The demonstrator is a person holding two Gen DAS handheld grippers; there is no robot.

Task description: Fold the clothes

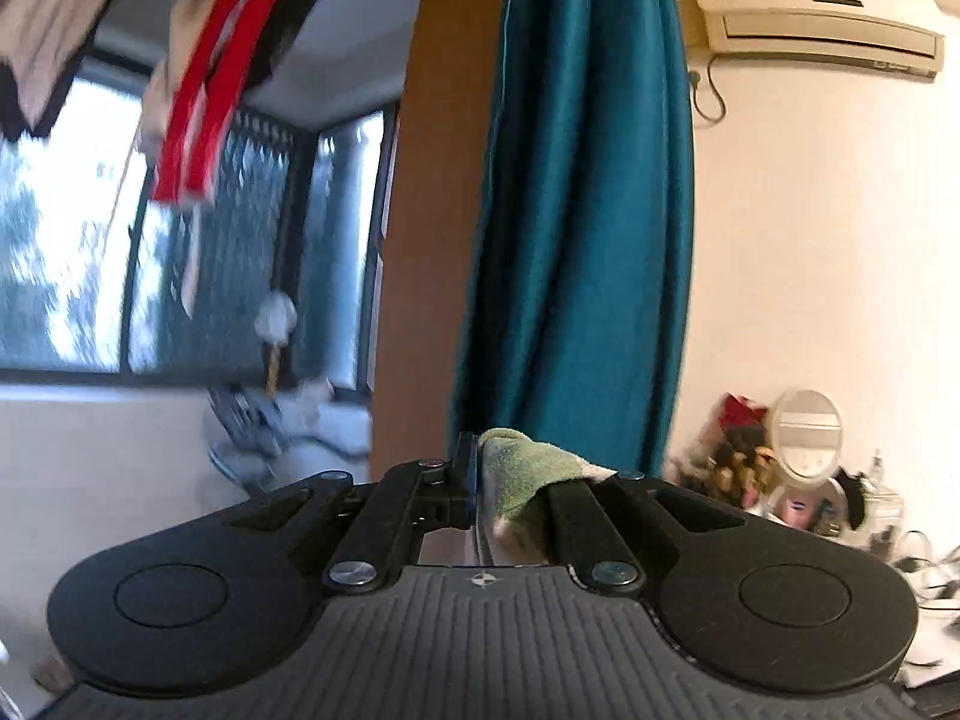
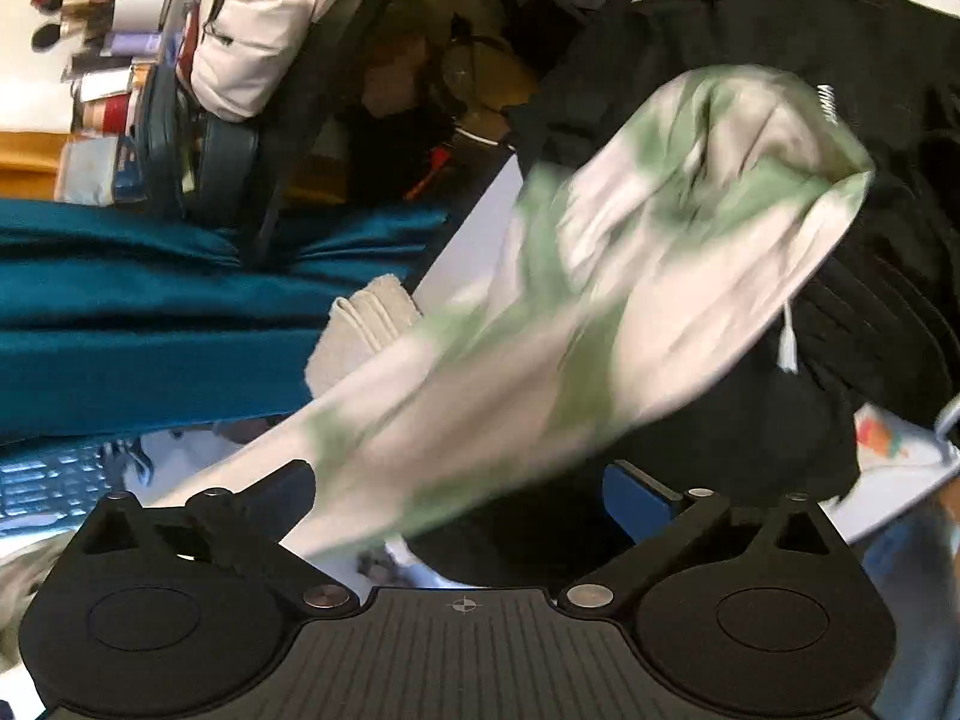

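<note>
A green-and-white tie-dye garment (image 2: 630, 276) hangs in the air across the right wrist view, blurred, with a white drawstring dangling. My left gripper (image 1: 480, 480) is shut on a bunched corner of this garment (image 1: 528, 474), held high and pointing at the wall. My right gripper (image 2: 462, 480) is open; its jaws stand wide apart and the cloth passes across the gap in front of them. I cannot tell whether the cloth touches its fingers. A folded beige cloth (image 2: 366, 324) lies beyond.
A teal curtain (image 1: 582, 210) hangs straight ahead by a wooden frame (image 1: 432, 210). Clothes (image 1: 204, 72) hang by the window. An air conditioner (image 1: 810, 18) is up right. A cluttered shelf (image 1: 798, 468) is at right. A black garment (image 2: 840, 120) and clutter (image 2: 120, 60) lie behind.
</note>
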